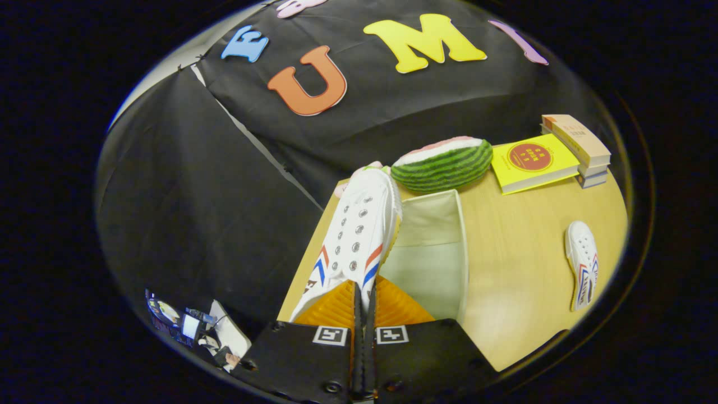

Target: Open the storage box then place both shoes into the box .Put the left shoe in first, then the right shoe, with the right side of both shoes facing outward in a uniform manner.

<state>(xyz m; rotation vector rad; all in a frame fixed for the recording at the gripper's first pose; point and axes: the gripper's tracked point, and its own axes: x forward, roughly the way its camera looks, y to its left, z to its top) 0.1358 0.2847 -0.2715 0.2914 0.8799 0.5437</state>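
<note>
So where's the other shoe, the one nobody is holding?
In the gripper view, the other shoe lies on the wooden table, off to the right of the open storage box, nearer than the yellow book.

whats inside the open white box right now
The open white fabric storage box shows only bare inner walls. The white canvas shoe, pinched in the gripper, hangs over its near edge and hides that corner and the floor.
</note>
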